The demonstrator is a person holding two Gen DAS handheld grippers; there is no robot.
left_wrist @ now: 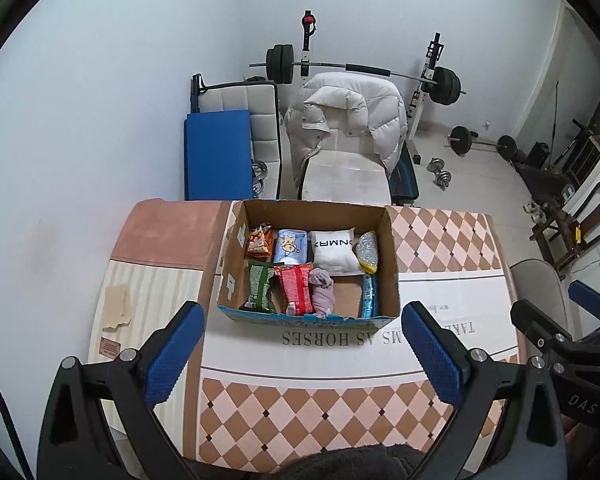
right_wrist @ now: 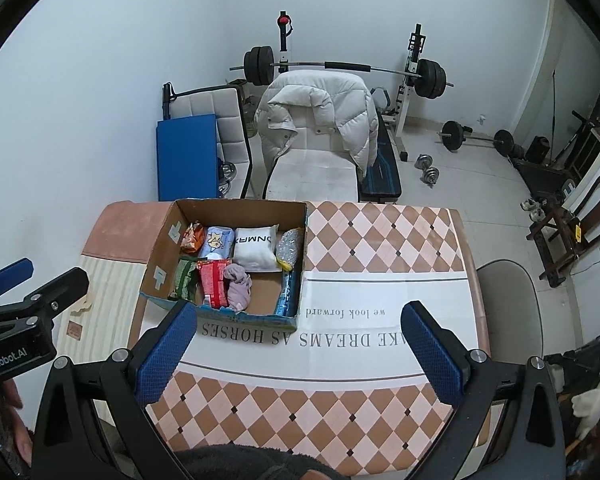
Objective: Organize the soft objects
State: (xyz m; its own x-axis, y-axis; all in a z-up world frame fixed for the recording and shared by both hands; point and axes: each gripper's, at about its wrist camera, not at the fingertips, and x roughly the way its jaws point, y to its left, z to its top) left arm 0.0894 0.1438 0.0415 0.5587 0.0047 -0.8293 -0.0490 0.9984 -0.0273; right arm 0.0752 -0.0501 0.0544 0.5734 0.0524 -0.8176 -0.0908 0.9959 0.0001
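Observation:
An open cardboard box [left_wrist: 390, 248] [right_wrist: 160, 240] stands on the checkered table and holds several soft items: a white pillow pack [left_wrist: 335, 251] [right_wrist: 257, 250], a light blue tissue pack [left_wrist: 290, 246] [right_wrist: 217, 243], an orange snack bag [left_wrist: 259, 241], a green packet [left_wrist: 260, 286], a red packet [left_wrist: 297, 288] [right_wrist: 214, 282], a crumpled mauve cloth [left_wrist: 322, 290] [right_wrist: 238, 282] and a silver pouch [left_wrist: 368, 251]. My left gripper [left_wrist: 302, 350] hovers open just before the box's near wall. Further right, my right gripper [right_wrist: 300, 350] is open too, with nothing between its fingers.
The table [right_wrist: 380, 232] carries a printed runner [right_wrist: 340, 336]. Behind it stand a chair with a white puffer jacket [left_wrist: 348, 120], a blue mat [left_wrist: 216, 152], a barbell rack [left_wrist: 360, 70] and dumbbells [left_wrist: 440, 172]. A beige chair [right_wrist: 508, 300] sits at the table's right side.

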